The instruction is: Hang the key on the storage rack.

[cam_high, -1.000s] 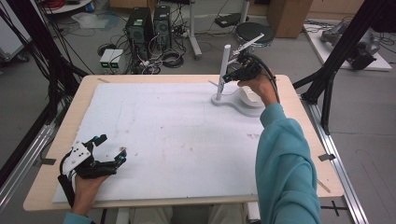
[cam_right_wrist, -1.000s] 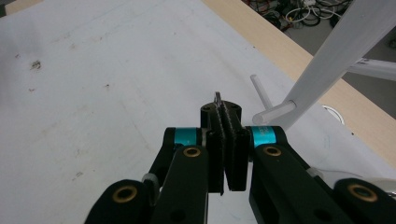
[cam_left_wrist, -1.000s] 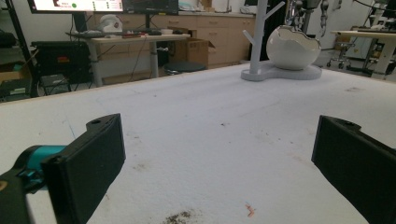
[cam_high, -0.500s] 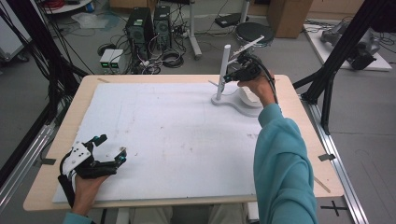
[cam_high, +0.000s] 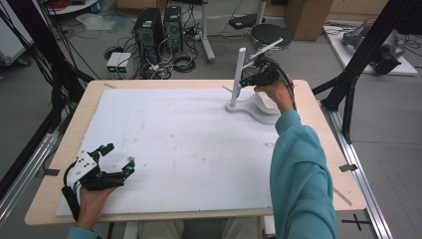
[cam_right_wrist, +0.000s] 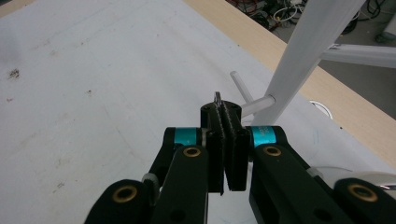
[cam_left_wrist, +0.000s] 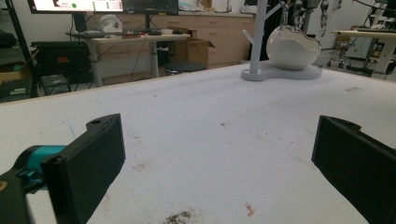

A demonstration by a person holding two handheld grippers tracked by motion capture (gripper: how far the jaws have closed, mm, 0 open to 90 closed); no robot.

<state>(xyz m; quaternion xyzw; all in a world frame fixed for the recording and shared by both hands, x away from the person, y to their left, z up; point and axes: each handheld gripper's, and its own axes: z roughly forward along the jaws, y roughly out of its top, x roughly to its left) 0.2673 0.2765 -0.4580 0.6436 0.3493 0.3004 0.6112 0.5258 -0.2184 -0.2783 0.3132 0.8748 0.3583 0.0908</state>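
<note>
1. Overhead, a wooden table (cam_high: 318, 149) carries a white foam sheet (cam_high: 184, 144) across nearly its whole top, a soft working surface for both handheld tools.
2. At about one o'clock on the sheet stands a white peg stand (cam_high: 238, 74), an upright post on a flat base (cam_high: 249, 110), with short pegs jutting out as hanging points.
3. Beside the post, on the same base, sits a white egg-shaped bowl (cam_left_wrist: 293, 46), likely a resting place for small items.
4. Reaching to the stand from the person's teal sleeve (cam_high: 298, 174), the right gripper (cam_right_wrist: 226, 112) is clenched tight, its jaws pressed together on a thin metal ring (cam_right_wrist: 217, 98) whose edge peeks above the tips. The ring sits just beside a peg (cam_right_wrist: 258, 105) near the post, seemingly lined up to be hung on it or freshly lifted off; which one cannot be told.
5. Down at seven o'clock, the left gripper (cam_high: 117, 159) rests on the foam with jaws spread wide and nothing between them, apparently parked out of the way while the other hand works.
</note>
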